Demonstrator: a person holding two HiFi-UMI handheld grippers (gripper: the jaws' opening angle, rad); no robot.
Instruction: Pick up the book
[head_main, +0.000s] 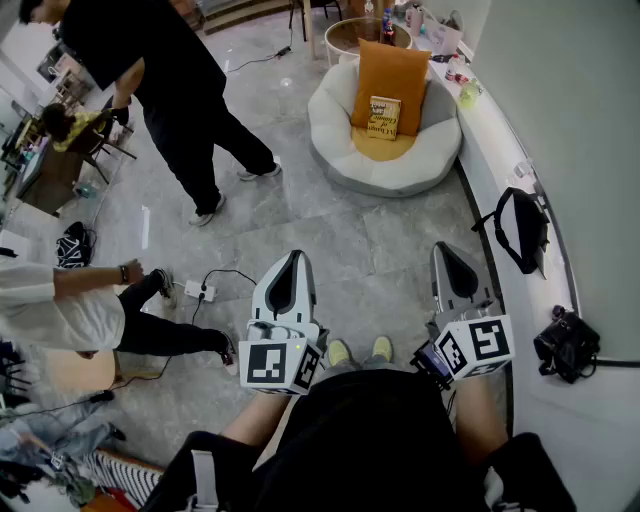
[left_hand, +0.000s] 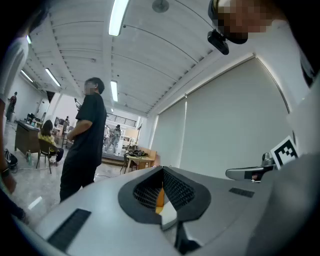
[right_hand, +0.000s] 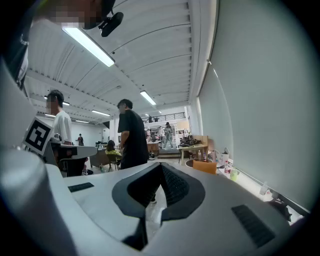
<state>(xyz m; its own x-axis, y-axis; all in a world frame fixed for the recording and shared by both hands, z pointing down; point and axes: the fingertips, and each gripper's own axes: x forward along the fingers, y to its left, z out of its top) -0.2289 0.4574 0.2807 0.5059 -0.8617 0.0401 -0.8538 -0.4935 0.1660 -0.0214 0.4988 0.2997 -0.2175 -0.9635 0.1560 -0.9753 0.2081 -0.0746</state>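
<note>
I am holding the left tool and right tool shut and empty above the floor while the book is leaning on the orange cushion inside the white armchair.

A yellow book, an orange cushion, a pale grey chair.

No legible text; print on book cover too small to read in head view.

book print too small, person in white cropped
</note>
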